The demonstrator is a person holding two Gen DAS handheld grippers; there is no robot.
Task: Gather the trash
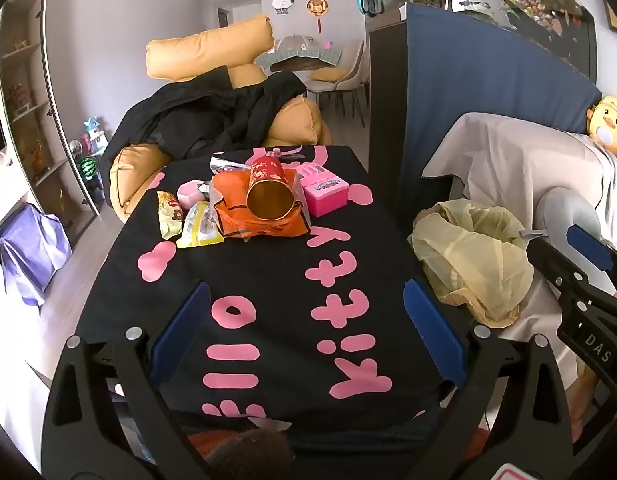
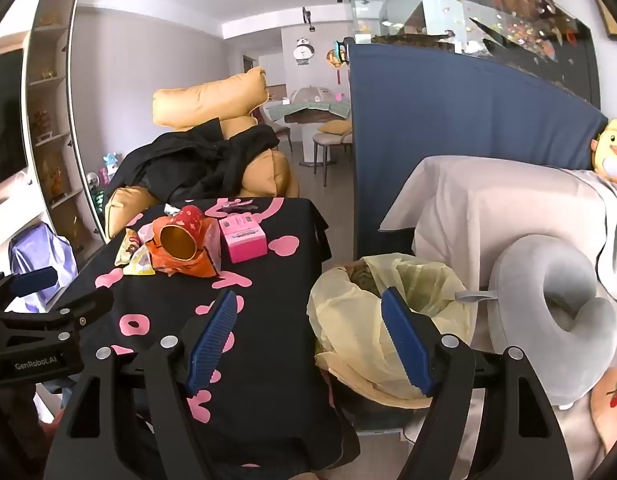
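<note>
Living-room setting: a low table (image 1: 268, 280) under a black cloth with pink lettering carries the trash cluster at its far end, well apart from both tools. Noted there: a red-and-gold paper cup (image 1: 268, 194) lying on its side atop an orange wrapper (image 1: 264, 224), and a yellow snack packet (image 1: 198, 228) touching the wrapper's left edge. A pink box (image 1: 326, 194) sits just beside them. The left gripper (image 1: 304, 332) and right gripper (image 2: 310, 340) both stand wide apart, holding nothing. A yellow-lined bin (image 2: 388, 312) waits right of the table. Judgement: all items light; cup crushable, best pinched at its rim; wrappers limp and slippery, best taken at a raised edge.
</note>
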